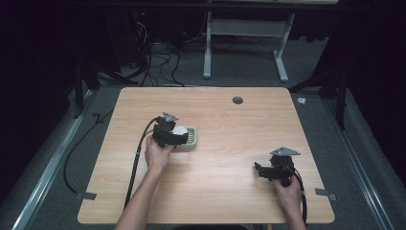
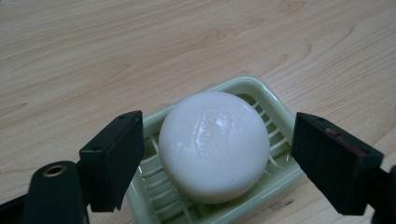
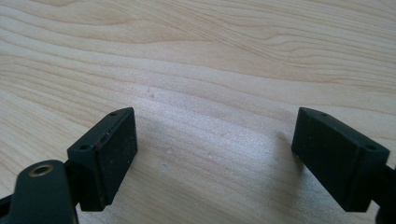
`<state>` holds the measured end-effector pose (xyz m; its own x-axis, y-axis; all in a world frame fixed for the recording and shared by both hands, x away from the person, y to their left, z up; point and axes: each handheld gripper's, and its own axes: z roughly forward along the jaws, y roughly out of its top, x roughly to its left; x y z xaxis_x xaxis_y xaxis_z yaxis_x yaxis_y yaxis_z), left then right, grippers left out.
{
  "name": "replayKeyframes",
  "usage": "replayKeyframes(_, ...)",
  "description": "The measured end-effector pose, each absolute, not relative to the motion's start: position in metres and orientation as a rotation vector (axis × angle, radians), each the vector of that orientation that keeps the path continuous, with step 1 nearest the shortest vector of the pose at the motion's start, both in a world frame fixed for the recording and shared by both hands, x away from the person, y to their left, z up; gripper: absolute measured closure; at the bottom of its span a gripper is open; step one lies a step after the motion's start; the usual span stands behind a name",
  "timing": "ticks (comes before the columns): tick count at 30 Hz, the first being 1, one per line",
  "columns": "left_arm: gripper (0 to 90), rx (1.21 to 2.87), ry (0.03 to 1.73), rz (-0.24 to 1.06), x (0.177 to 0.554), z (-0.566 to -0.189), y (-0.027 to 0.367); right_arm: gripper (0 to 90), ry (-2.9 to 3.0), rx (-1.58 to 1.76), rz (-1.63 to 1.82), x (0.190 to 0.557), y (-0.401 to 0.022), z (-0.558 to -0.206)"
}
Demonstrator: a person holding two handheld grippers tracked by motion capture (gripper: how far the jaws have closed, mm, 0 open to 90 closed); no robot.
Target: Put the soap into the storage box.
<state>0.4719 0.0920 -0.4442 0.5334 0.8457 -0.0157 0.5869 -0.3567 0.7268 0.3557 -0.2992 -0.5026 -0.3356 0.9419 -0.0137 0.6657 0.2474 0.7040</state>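
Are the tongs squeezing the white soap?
No, the left tongs are open, both pads apart from the soap lying in its green dish.

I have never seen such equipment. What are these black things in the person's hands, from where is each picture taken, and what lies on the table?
There is no robot here. A person holds a hand tool with two black jaws in each hand. The high view looks down on the wooden table from above: left tool, right tool. The other two pictures come from small cameras that ride on the tools and look along their jaws.

On the table stands a pale green soap dish with a round white soap bar in it. The left tool has its jaws open on either side of the soap, not touching it. The right tool is open over bare wood. Neither holds anything.
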Motion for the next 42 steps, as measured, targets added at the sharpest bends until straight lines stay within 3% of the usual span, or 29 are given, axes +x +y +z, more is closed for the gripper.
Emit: replayKeyframes(42,19.3,2.039,1.125,0.506,0.442,-0.419,0.107,15.1,2.089,1.464,0.847,0.356,-0.299,-0.503)
